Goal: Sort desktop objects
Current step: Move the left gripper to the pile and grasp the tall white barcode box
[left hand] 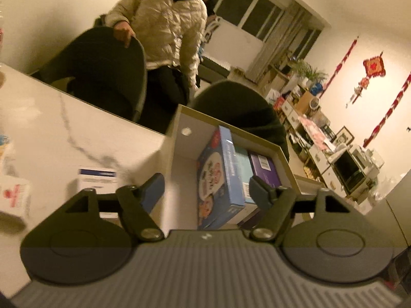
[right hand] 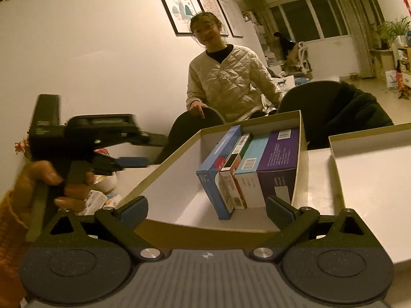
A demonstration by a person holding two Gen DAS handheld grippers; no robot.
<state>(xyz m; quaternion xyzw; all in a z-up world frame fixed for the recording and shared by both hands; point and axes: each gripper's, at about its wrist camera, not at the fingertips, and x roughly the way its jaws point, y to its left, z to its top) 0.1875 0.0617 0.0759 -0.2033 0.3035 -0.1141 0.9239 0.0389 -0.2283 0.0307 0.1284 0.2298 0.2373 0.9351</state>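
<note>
An open cardboard box point(right hand: 179, 164) stands on the white table and holds several upright packages: a blue box point(right hand: 215, 159), a thin white and orange box point(right hand: 235, 172), a teal box point(right hand: 250, 169) and a purple box point(right hand: 278, 159). My right gripper point(right hand: 205, 208) is open just in front of this box, nothing between its fingers. My left gripper point(left hand: 205, 187) is open and empty, hovering near the box's left wall point(left hand: 179, 154) with the blue box point(left hand: 221, 179) ahead. In the right wrist view the left gripper point(right hand: 133, 160) appears at left, held by a hand.
A small white and blue box point(left hand: 97, 178) and a white packet point(left hand: 15, 200) lie on the marble table left of the cardboard box. More small packets point(right hand: 99, 200) lie at left. A second open box or lid point(right hand: 372, 169) sits at right. A person in a pale jacket point(right hand: 228, 82) stands behind dark chairs point(left hand: 102, 74).
</note>
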